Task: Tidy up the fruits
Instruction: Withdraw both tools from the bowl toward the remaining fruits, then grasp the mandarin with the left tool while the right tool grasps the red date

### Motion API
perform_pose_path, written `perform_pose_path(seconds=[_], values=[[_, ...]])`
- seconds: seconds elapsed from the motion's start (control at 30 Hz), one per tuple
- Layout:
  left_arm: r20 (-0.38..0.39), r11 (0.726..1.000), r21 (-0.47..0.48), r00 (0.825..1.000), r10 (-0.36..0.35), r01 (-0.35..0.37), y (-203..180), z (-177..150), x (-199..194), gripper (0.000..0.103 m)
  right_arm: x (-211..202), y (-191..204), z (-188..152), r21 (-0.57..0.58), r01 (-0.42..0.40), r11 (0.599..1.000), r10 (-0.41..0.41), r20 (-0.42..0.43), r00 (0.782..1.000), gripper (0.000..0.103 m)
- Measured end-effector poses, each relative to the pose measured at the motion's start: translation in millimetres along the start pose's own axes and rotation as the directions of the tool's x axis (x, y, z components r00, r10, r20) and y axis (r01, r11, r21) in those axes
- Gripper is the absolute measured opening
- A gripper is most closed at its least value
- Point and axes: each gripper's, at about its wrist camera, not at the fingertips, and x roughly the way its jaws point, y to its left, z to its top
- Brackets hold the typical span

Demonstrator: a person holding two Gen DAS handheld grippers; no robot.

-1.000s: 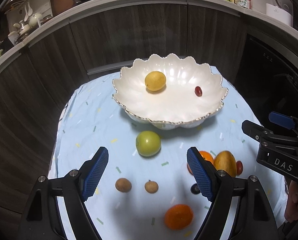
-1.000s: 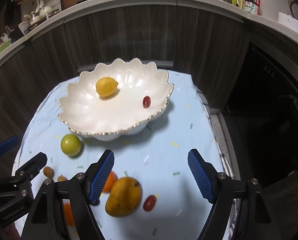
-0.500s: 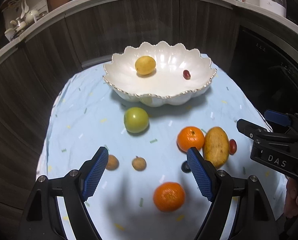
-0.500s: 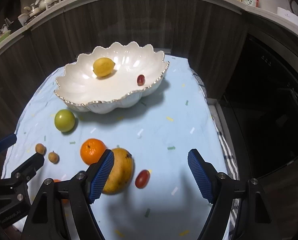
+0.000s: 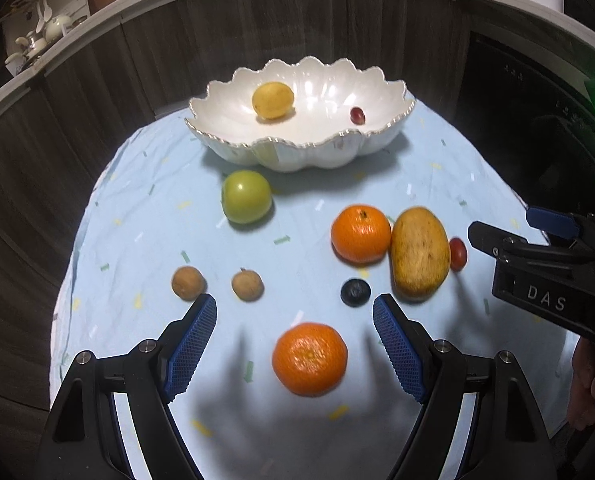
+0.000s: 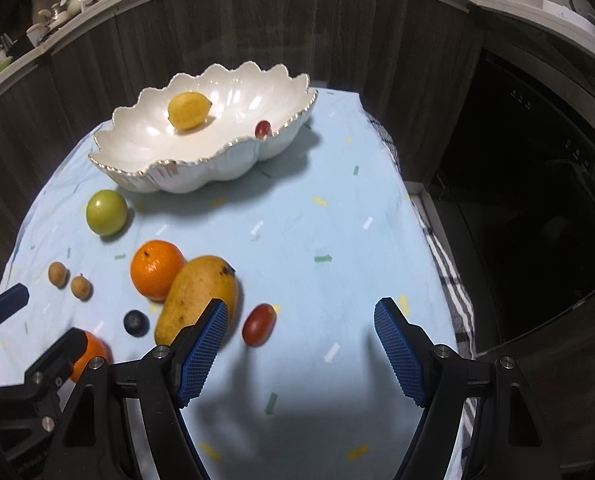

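A white scalloped bowl [image 5: 225, 136] [image 6: 157, 168] at the far side of the table holds a lemon [image 5: 272, 99] and a red grape [image 5: 357, 115]. On the cloth lie a green fruit [image 5: 246, 202], an orange [image 5: 360, 233], a mango [image 5: 419, 252] [image 6: 197, 296], a red tomato [image 6: 259, 324], a blueberry [image 5: 355, 291] and two longans [image 5: 188, 282] [image 5: 248, 286]. My left gripper [image 5: 294, 312] hangs open above a second orange [image 5: 309, 358]. My right gripper [image 6: 301, 312] is open over the cloth, with the tomato and mango by its left finger.
A light blue cloth [image 6: 297, 220] with confetti marks covers the small table. Dark wood cabinet fronts [image 5: 257, 28] curve behind it under a cluttered counter. A dark appliance [image 6: 537, 200] stands to the right, beyond the table's right edge.
Both grippers have come down and back toward the near fruits. The fruits look larger, and the near orange now shows between the left fingers. Jaws are unchanged.
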Motion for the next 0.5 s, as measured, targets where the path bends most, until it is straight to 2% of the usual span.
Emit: perform_pose_path(seconds=[0.27,0.5], values=[[-0.021,1.0,-0.022,1.0,0.001,-0.001,3,-6,9,0.08,9,5,-6,-0.009,-0.003,1.0,0.003,-0.01,1.0,0.074],[-0.034,0.999,-0.037,0.999,-0.024,0.023,5,-11,18,0.077,16,10,-9,-0.022,-0.002,1.0,0.001,-0.026,1.0,0.064]])
